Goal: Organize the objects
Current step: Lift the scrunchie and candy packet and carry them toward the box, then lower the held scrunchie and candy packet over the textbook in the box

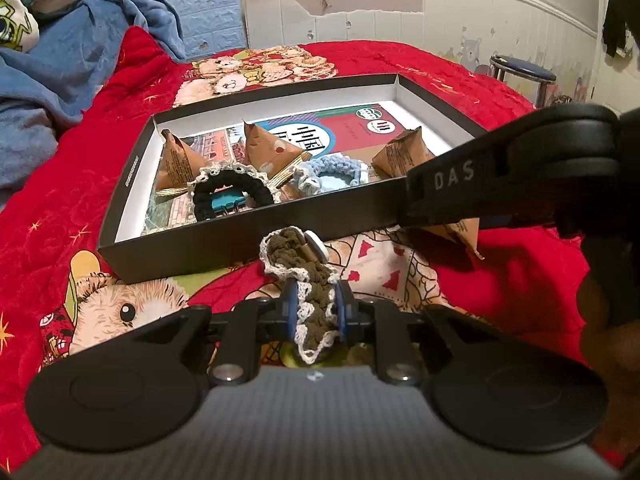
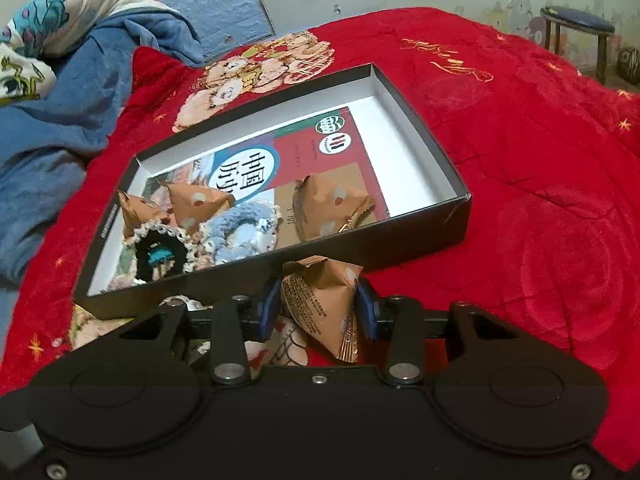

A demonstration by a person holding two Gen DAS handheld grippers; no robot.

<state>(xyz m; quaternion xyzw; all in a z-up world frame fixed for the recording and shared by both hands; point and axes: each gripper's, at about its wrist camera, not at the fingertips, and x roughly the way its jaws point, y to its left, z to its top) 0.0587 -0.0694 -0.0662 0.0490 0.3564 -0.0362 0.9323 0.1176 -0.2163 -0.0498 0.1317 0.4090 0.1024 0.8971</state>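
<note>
1. A brown crocheted scrunchie (image 1: 298,276) with white lace edging is clamped between the pads of the left gripper (image 1: 316,306), just in front of the near wall of the black box (image 1: 240,236).
2. A brown triangular packet (image 2: 320,300) is pinched by the right gripper (image 2: 320,308), also outside that near wall.
3. Inside the box are seen three more packets, a black scrunchie (image 1: 232,186) and a blue scrunchie (image 1: 330,172).
4. The box is set on a red quilt (image 2: 540,200).

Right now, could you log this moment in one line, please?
left tool: shut on brown scrunchie | right tool: shut on snack packet | box: not yet reached
</note>
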